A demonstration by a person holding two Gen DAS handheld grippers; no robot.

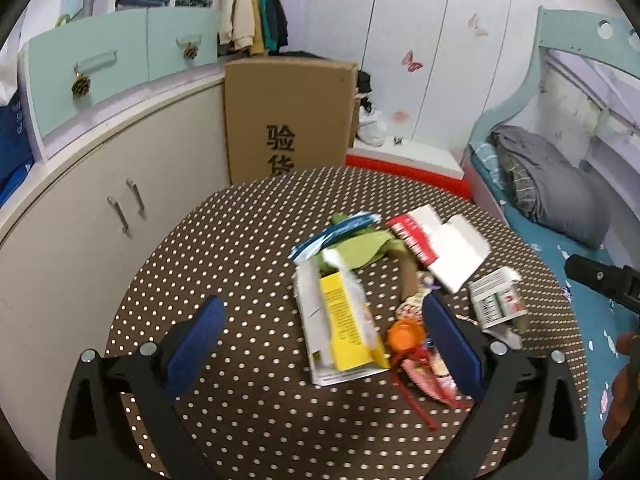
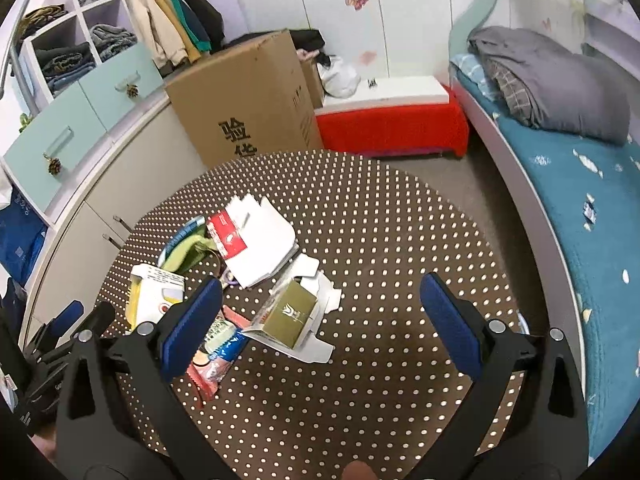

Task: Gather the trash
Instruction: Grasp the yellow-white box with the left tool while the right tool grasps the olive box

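Observation:
Litter lies heaped on a round brown table with white dots [image 1: 248, 240] [image 2: 380, 216]. In the left wrist view I see a yellow and white carton [image 1: 344, 328], a green wrapper [image 1: 360, 248], a red and white box [image 1: 436, 244], a small white packet [image 1: 498, 298] and an orange-capped snack wrapper [image 1: 408, 340]. My left gripper [image 1: 324, 320] hangs open over the yellow carton. In the right wrist view an olive box on torn white card [image 2: 292, 316] lies beside a pink and blue wrapper [image 2: 220, 352]. My right gripper [image 2: 320, 304] is open above the olive box.
A tall cardboard box [image 1: 288, 116] [image 2: 248, 104] stands behind the table, beside a cream cabinet [image 1: 80, 208] with mint drawers. A red and white bench [image 2: 392, 120] and a bed with blue sheet [image 2: 568, 184] lie to the right. The other gripper [image 1: 604, 280] shows at the right edge.

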